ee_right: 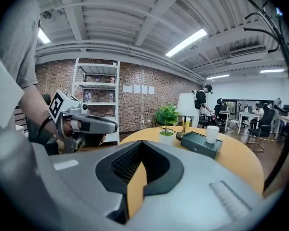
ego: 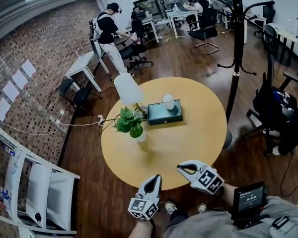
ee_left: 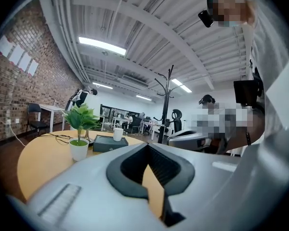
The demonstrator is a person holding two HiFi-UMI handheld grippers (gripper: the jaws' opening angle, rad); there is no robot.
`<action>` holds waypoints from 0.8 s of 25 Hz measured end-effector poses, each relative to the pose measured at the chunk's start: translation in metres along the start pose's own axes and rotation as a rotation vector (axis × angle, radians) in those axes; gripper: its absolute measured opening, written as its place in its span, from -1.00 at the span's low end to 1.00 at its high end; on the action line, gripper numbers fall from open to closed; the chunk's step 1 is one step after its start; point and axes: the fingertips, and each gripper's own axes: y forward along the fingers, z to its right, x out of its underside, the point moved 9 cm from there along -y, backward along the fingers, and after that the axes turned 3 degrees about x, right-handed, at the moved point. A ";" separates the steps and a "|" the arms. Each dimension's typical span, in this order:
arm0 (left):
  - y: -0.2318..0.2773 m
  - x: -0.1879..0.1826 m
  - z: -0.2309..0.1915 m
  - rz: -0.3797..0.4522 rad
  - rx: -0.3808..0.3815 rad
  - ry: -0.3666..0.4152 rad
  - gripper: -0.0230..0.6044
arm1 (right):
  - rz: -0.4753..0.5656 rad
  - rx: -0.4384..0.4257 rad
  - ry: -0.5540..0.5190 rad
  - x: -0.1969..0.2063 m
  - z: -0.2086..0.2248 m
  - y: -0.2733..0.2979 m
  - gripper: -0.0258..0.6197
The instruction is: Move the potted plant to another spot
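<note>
Although the plant (ego: 130, 123) is the thing to move, nothing has been done to it yet. It stands upright on the counter (ego: 188, 148), just left of the box (ego: 165, 113) in the head view, and nothing touches it. The left gripper (ego: 153, 181) and right gripper (ego: 185, 168) hang at the counter's near edge, well apart from the box, their fingers pressed together on nothing. Reaching, grasping the pot, carrying it and setting it down all appear left to do.
</note>
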 end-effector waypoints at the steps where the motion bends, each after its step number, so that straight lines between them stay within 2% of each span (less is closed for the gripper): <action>1: -0.003 -0.001 0.007 -0.002 -0.002 -0.001 -0.93 | 0.000 -0.001 0.000 0.001 -0.004 -0.007 -0.89; 10: -0.034 0.001 0.041 -0.009 0.036 -0.007 -0.93 | -0.013 0.028 0.020 0.007 -0.047 -0.043 -0.89; 16: -0.054 0.002 0.041 -0.023 0.070 -0.009 -0.93 | -0.015 0.066 0.039 0.008 -0.071 -0.038 -0.90; 20: -0.062 0.003 0.031 -0.008 0.063 -0.007 -0.93 | -0.009 0.067 0.026 0.003 -0.078 -0.026 -0.90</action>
